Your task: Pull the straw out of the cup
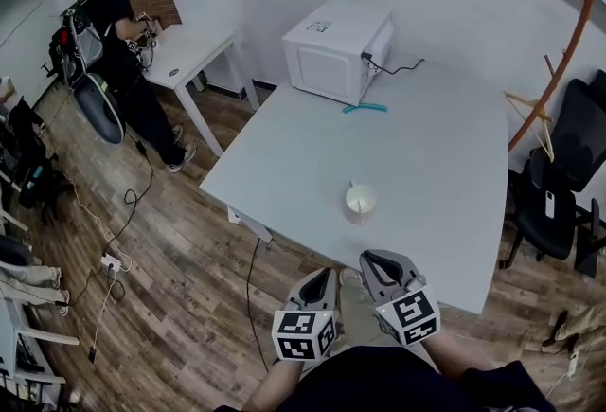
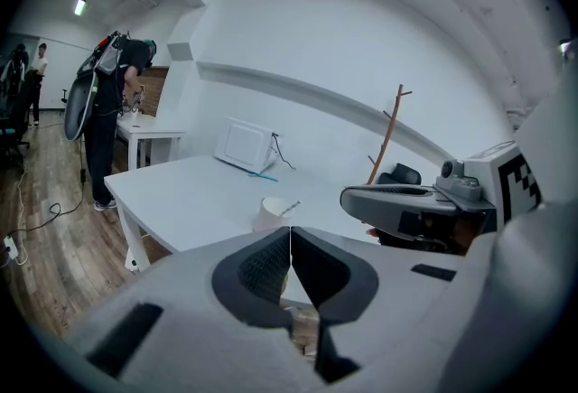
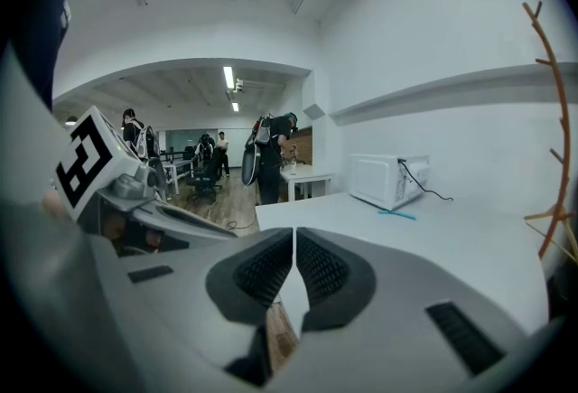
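By the near edge of the white rectangular table (image 1: pixel 445 154), the grey left gripper (image 1: pixel 320 277) and grey right gripper (image 1: pixel 375 260) hover side by side. Each has its jaws pressed together on nothing. Just beyond them stands the white paper cup (image 1: pixel 361 202), with a thin pale straw (image 2: pixel 291 205) leaning inside it. A white box-shaped microwave (image 1: pixel 336 50) sits at the far end.

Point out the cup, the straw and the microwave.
cup (image 1: pixel 359 216), head view, on its near outer wall.
straw (image 2: pixel 291 205), left gripper view, on the end sticking out above the rim.
microwave (image 1: pixel 346 22), head view, on its top panel.
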`<state>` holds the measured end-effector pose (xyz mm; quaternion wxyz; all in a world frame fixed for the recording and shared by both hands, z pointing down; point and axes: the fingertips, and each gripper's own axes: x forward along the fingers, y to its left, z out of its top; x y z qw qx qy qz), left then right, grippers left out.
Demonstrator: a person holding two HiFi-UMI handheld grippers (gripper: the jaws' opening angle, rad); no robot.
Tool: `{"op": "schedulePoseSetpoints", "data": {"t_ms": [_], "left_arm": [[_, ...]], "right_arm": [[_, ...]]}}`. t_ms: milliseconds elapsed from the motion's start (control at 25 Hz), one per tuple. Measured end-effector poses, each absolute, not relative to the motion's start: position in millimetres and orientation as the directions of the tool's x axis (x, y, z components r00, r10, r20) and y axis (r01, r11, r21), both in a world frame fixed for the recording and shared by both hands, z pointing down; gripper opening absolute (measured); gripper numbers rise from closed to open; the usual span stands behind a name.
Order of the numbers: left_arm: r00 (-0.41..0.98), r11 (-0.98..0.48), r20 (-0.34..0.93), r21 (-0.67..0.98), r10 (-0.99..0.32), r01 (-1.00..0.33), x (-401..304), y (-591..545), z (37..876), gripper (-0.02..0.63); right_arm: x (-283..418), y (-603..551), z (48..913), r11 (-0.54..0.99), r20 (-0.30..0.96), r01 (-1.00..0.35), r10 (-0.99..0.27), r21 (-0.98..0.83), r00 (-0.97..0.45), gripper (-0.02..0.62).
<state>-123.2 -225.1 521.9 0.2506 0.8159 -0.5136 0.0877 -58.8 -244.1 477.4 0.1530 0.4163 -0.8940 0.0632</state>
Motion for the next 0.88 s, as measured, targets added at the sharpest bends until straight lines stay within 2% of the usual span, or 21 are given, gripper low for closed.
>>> {"op": "schedulePoseSetpoints", "data": {"t_ms": [320,440,520,880], "left_arm": [[0.472,-0.359,0.412,0.324,-0.779,-0.875,-112.9,-255.0,528.7,0.017],[0.473,-0.358,0.417,0.326,-0.777,-0.875,-111.6,-263.0,531.7,0.018],[0.471,-0.354,0.421,0.327,-0.776,-0.876,-111.7,-268.1,534.0,0.017],[0.459,-0.337,0.449,0.328,-0.766,-0.883,-111.7,-292.8,545.8,0.018]], "right_arm": [[-49.1,-275.2,496.3,0.63,0.372,-0.776,-0.72,-0.001,-0.586,0.037],[-46.2,-284.4,506.6,0.623,0.396,-0.782,-0.718,-0.002,-0.573,0.13],[-45.8,-290.0,512.1,0.624,0.408,-0.781,-0.713,0.0,-0.57,0.146],[-47.0,-320.2,535.3,0.637,0.449,-0.771,-0.685,-0.011,-0.573,0.147]]}}
